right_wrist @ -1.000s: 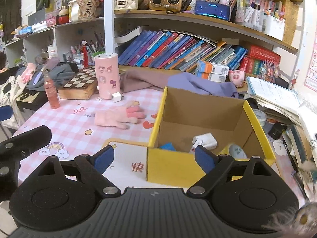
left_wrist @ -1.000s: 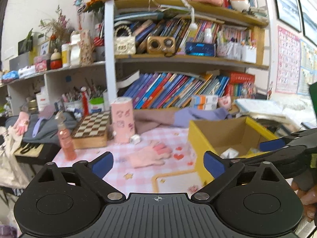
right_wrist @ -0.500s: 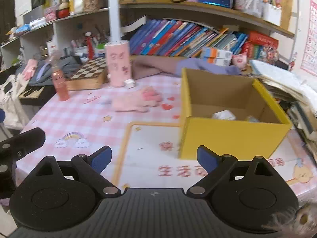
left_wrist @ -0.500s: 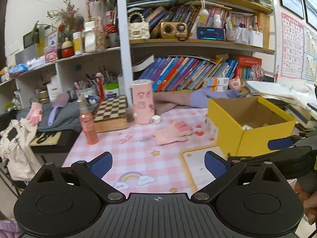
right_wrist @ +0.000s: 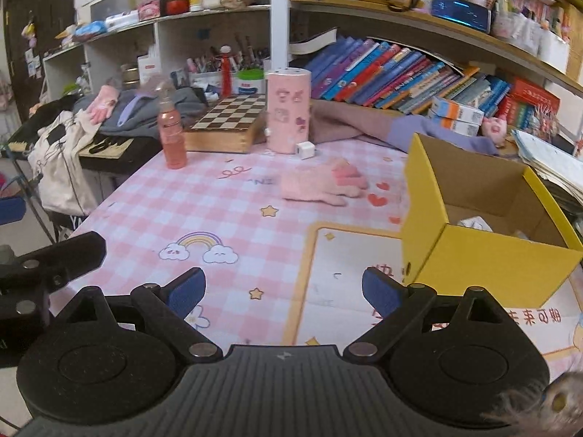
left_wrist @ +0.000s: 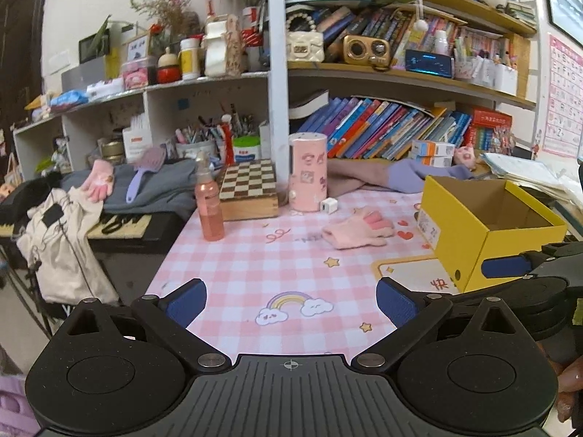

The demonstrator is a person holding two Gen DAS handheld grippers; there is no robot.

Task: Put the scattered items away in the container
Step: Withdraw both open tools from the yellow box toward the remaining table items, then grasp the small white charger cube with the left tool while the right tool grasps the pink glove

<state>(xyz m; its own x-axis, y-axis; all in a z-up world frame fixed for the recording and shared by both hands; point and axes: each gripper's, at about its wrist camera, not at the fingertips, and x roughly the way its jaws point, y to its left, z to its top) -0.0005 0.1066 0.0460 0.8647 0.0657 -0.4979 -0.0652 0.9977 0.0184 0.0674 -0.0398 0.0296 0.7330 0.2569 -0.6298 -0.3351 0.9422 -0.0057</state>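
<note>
A yellow cardboard box (left_wrist: 459,233) (right_wrist: 437,240) stands open at the right of the pink checked table, with a white item (right_wrist: 473,223) inside. A pink glove (left_wrist: 359,232) (right_wrist: 320,184) lies flat left of the box. A small white cube (left_wrist: 329,205) (right_wrist: 305,150) sits by a pink cylinder (left_wrist: 307,172) (right_wrist: 288,111). A pink spray bottle (left_wrist: 208,204) (right_wrist: 171,134) stands at the left. My left gripper (left_wrist: 291,302) is open and empty above the near table edge. My right gripper (right_wrist: 284,291) is open and empty, to the box's near left.
A wooden chessboard box (left_wrist: 249,189) lies behind the bottle. Folded clothes (left_wrist: 382,178) and rows of books (left_wrist: 382,131) line the back under shelves. A side stand at the left holds grey cloth, a second pink glove (left_wrist: 99,180) and a white bag (left_wrist: 62,240).
Both grippers have pulled back and away from the box toward the near table edge, so more of the table shows. Both stay open and empty. The objects have not moved.
</note>
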